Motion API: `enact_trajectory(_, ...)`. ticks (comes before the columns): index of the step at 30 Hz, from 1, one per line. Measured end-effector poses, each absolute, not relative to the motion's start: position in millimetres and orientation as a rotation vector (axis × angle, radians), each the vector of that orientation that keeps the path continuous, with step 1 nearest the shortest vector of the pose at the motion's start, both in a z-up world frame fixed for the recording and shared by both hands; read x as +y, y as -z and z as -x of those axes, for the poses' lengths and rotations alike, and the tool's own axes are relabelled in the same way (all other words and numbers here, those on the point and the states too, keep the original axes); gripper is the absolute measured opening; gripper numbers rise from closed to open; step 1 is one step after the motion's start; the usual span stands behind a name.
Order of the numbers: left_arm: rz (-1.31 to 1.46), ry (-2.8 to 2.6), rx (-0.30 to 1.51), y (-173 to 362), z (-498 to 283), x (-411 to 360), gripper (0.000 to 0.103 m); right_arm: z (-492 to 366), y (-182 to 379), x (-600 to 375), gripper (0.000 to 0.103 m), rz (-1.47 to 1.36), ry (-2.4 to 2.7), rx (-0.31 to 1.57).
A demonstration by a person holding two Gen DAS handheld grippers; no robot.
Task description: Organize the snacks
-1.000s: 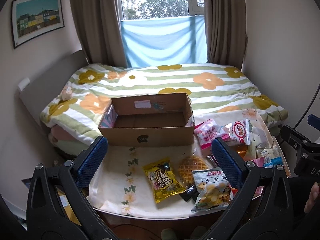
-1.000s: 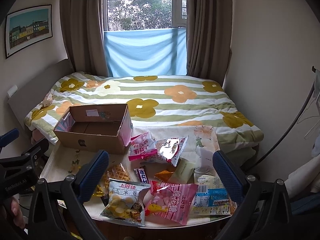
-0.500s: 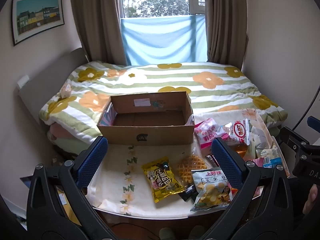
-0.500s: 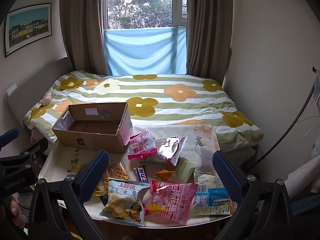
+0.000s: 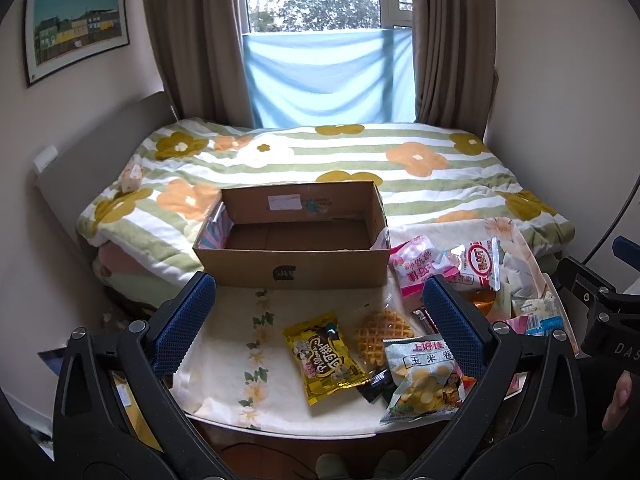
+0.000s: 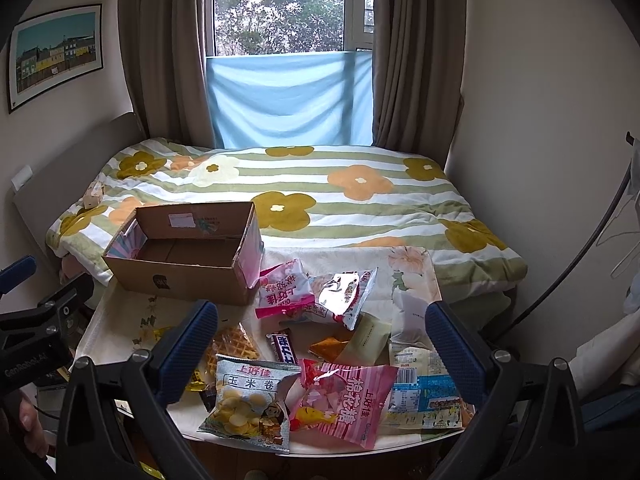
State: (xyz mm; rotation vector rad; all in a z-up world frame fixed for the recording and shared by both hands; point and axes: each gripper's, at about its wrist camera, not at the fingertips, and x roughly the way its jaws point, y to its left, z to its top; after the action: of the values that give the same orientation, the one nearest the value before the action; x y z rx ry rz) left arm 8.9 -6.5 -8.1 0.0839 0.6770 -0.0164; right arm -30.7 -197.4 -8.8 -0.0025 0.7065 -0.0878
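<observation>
Both grippers hover over the near edge of the table (image 5: 224, 372) with nothing held: left gripper (image 5: 320, 328) has its blue-padded fingers spread wide apart, right gripper (image 6: 322, 344) likewise wide apart. Empty cardboard box (image 5: 296, 240) sits at the table's far left against the bed (image 5: 360, 160); snacks lie loose on the cloth: yellow packet (image 5: 322, 362) and waffle (image 5: 378, 334) in front of the box, corn-roll bag (image 6: 250, 400) touching pink marshmallow bag (image 6: 340, 400) at the near edge, chocolate bar (image 6: 284, 346) just behind them, pink bag (image 6: 282, 288) beside the box's right wall, blue-labelled packet (image 6: 424, 394) at right
</observation>
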Motion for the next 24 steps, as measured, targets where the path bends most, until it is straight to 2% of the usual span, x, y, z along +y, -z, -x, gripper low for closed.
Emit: enact_trajectory(24,-0.064,0.017,0.689,11.7,-11.5,-2.5,0.103,30.3,9.0,-197.3,0.103,0.004,0.089,0.709)
